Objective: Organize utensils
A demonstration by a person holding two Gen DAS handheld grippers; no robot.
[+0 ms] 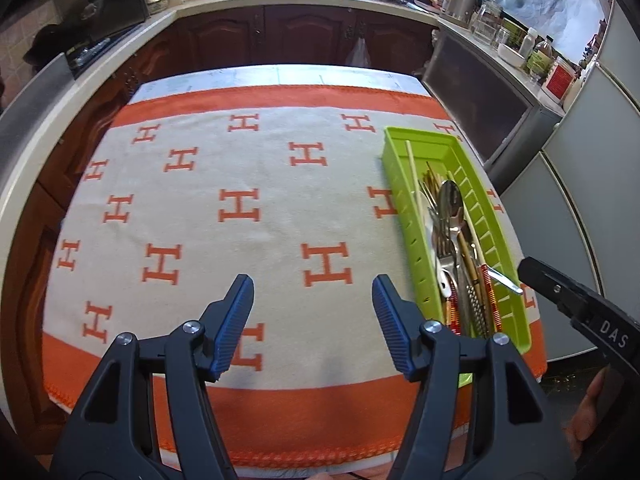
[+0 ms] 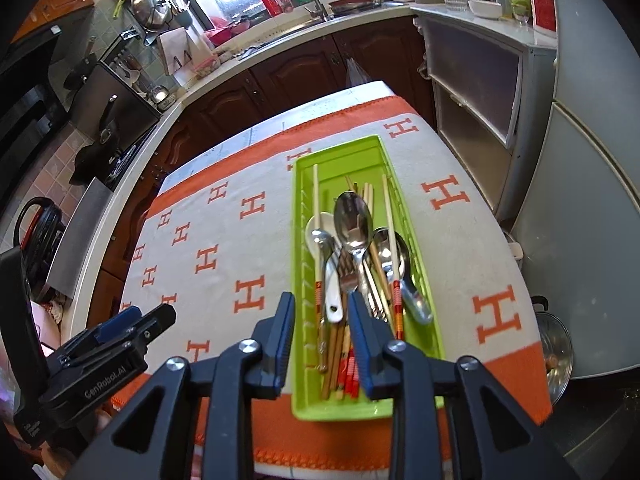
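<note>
Utensils (image 2: 356, 264), steel spoons, forks and wooden chopsticks, lie heaped in the lime-green plastic tray (image 2: 434, 332) on the orange-and-cream cloth (image 1: 240, 240). Both the left gripper (image 1: 313, 322) and right gripper (image 2: 318, 338) are empty, jaws parted; reaching in could snag tangled handles.

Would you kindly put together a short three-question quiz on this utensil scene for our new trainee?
1. True or false: every utensil in view lies inside the green tray, and none lies loose on the orange-and-cream cloth.
2. Which is in the tray? A) a whisk B) a white ceramic spoon C) a rolling pin
3. Fill in: the left claw stands ____ with nothing between its blue pads.

Key
1. True. Spoons, forks and chopsticks are all in the tray.
2. B. It lies beside the large steel spoon.
3. Open. It hangs over bare cloth to the left of the tray, while the right claw is over the tray's near end.
</note>
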